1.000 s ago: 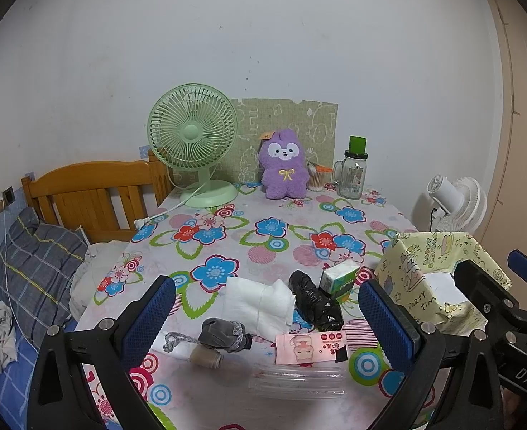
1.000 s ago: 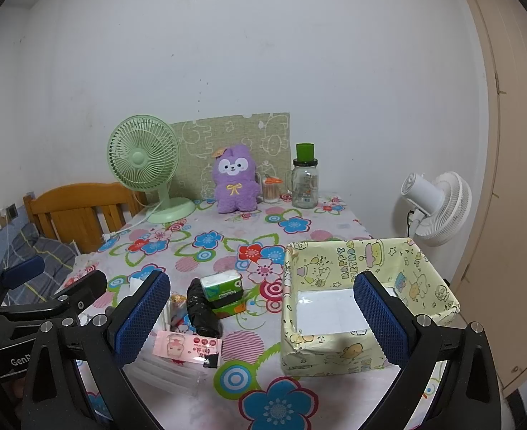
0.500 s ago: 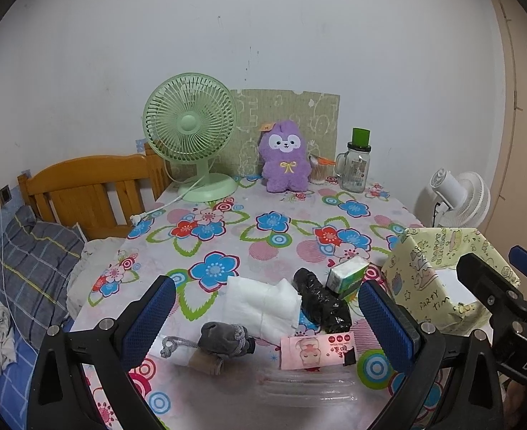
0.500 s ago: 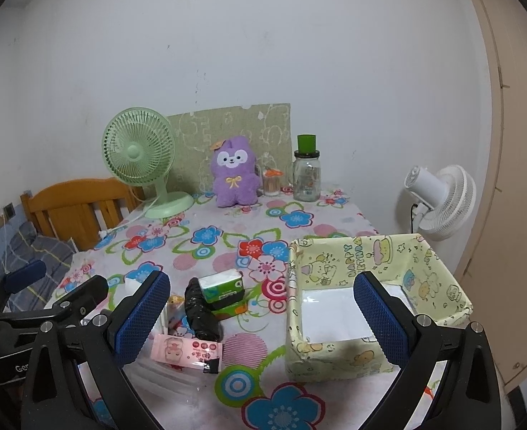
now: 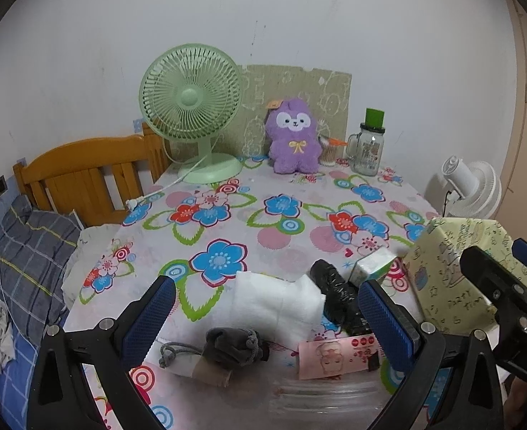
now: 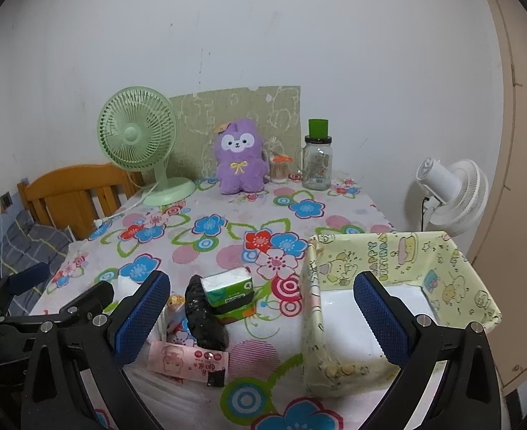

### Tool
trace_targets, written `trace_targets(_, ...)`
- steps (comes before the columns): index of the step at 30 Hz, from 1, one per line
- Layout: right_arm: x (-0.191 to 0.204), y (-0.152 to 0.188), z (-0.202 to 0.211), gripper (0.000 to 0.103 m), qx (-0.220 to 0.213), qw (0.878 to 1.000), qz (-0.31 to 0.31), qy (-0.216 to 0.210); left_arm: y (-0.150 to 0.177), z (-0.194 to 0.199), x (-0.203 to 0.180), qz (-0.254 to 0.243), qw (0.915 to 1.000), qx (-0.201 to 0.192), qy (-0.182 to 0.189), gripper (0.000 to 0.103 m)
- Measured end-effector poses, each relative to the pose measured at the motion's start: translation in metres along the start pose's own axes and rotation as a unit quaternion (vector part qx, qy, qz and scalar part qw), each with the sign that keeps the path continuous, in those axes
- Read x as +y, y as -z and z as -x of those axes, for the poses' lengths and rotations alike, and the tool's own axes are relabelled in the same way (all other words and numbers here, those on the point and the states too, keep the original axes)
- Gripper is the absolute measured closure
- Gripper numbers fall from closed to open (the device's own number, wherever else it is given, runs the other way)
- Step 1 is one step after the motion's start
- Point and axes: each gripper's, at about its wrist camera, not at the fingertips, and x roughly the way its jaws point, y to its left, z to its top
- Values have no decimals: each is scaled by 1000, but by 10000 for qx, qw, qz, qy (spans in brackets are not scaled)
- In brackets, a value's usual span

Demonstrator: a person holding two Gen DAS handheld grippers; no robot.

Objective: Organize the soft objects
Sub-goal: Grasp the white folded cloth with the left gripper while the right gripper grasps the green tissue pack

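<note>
left gripper [image 5: 263, 308]: fingers spread wide, nothing held, above the near edge of the floral table [image 5: 227, 222].
between its fingers lay a folded white cloth [image 5: 277, 302]; nearer the camera, a grey drawstring pouch [image 5: 236, 349].
by its right finger: a black wrapped bundle [image 5: 336, 295], a green-and-white tissue pack [image 5: 372, 265], a pink packet [image 5: 336, 356].
right gripper [image 6: 261, 313]: fingers equally wide, empty.
behind its right finger stood a yellow patterned fabric box [image 6: 453, 261], open-topped.
far beyond both: a purple plush toy [image 5: 293, 136] upright beside a green desk fan [image 5: 191, 104] and a glass jar [image 5: 367, 147].
</note>
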Motion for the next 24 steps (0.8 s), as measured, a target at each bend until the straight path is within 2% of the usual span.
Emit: trace_targets(24,28,2,-72,5,643,9976,230,-138,6,-68,6,-28,9973,719,114,1)
